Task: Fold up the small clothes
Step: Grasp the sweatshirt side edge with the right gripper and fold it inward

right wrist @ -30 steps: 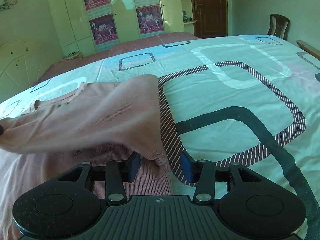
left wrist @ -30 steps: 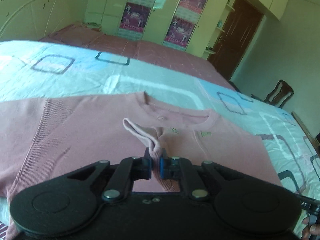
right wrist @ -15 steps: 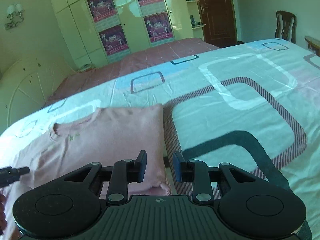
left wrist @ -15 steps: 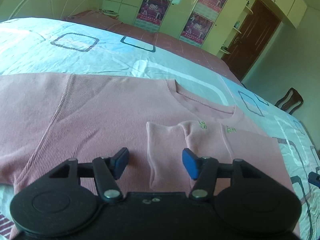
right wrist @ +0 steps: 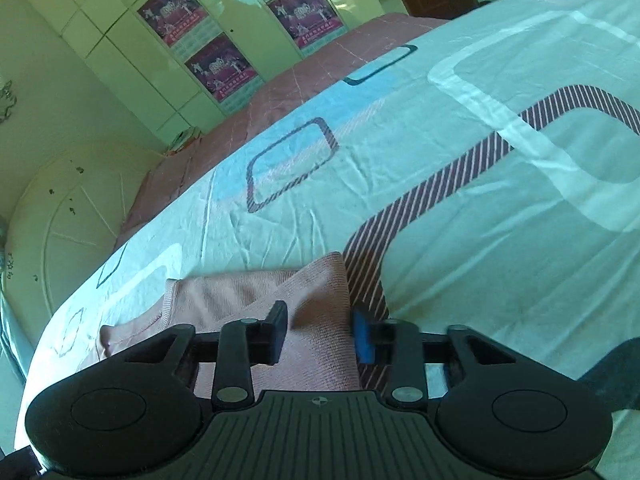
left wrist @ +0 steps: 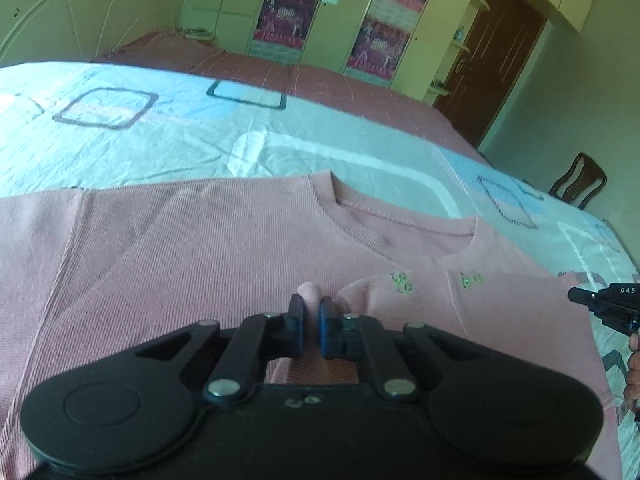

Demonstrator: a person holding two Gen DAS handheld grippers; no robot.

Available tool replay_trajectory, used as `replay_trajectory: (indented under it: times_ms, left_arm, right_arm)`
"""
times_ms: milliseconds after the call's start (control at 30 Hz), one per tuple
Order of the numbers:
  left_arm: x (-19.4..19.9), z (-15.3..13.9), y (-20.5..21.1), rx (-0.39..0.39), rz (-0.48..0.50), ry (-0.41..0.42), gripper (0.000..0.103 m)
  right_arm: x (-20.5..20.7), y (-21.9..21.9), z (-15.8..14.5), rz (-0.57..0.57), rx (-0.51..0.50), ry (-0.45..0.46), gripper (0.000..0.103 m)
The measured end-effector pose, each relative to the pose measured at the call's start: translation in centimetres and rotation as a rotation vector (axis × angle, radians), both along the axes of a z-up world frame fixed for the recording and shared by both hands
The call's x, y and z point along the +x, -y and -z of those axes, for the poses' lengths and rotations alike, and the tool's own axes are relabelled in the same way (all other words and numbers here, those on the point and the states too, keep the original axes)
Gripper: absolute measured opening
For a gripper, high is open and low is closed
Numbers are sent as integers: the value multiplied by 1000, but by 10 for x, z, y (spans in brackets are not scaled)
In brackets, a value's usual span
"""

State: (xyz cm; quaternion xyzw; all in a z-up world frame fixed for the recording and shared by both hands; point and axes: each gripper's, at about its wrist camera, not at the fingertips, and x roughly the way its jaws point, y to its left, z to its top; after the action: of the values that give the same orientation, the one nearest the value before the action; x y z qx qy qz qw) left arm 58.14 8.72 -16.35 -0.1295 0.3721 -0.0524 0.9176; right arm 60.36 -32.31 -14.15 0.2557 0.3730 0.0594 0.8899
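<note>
On the bed, over a patterned sheet, a pink ribbed sweater is laid flat with its neckline toward 12 o'clock in the left wrist view; one side is already folded in over the chest, the small green embroidery lying on that flap. The left tongs are nearly closed, and a small pinch of pink knit is held between the blue pads at the edge of the folded flap. The right tongs are held apart, straddling the sweater's folded side edge without gripping it, the sheet's striped band running off toward 1 o'clock. From the left view the right tongs are just visible at 3 o'clock, beside the fabric edge. The sweater is judged light, soft and limp: it is expected to drape and crease wherever it is unsupported, and the ribbed knit should give enough friction for a pinch to hold. A hold at a hem, cuff or folded edge is judged best, where layers are doubled; a single-layer pinch mid-panel would likely drag the fabric out of square. Around the work, a plain maroon bedspread lies at 12 o'clock, with wardrobe doors bearing posters beyond, a dark door at 1 o'clock and a wooden chair at 2 o'clock. Nothing is seen obstructing the fold.
</note>
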Motion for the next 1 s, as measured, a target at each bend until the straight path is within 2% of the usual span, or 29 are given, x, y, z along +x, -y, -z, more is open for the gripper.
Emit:
replay_trajectory:
  times_ms: [67, 133, 233, 300, 333, 367, 400, 467, 533, 600, 667, 700, 767, 900, 1000]
  left_arm:
    - [-6, 4, -7, -2, -73, 14, 6]
    - [-11, 13, -14, -47, -108, 12, 6]
    - [-8, 9, -6, 10, -74, 5, 10]
    - [-7, -1, -6, 55, -96, -2, 27]
    - [-12, -9, -3, 113, -128, 26, 26]
    - [-16, -16, 2, 159, -140, 63, 27]
    - [-21, -23, 8, 171, -107, 94, 27]
    - [-15, -27, 28, 155, -2, 79, 30]
    - [-6, -23, 59, 189, 123, 41, 35]
    - [-3, -17, 81, 228, 175, 33, 46]
    - [0, -10, 84, 242, 160, 19, 47]
    - [4, -6, 77, 226, 125, -15, 42]
    - [4, -4, 64, 168, 101, -18, 38]
    - [2, -6, 71, 225, 115, -18, 38]
    - [-1, -8, 77, 234, 114, -20, 42]
  right_arm:
    - [-4, -4, -1, 0, -94, 29, 3]
    - [-3, 0, 11, 25, -111, -11, 3]
    - [-5, 1, 8, 11, -126, -13, 4]
    - [-6, -2, -3, 30, -186, 9, 11]
    - [-10, -4, -10, 40, -221, 41, 16]
    - [-12, -7, -16, 27, -242, 75, 16]
    - [-11, -15, -20, -11, -266, 93, 16]
    - [-6, -37, -21, -108, -320, 95, 16]
    - [0, -58, -14, -188, -360, 81, 16]
    - [5, -70, -8, -216, -396, 73, 16]
    - [8, -67, 0, -170, -455, 41, 16]
    - [10, -60, 3, -149, -446, 37, 16]
    - [12, -58, 3, -137, -502, 23, 16]
    - [12, -55, 5, -165, -524, 17, 16]
    - [10, -55, 3, -175, -525, 8, 16]
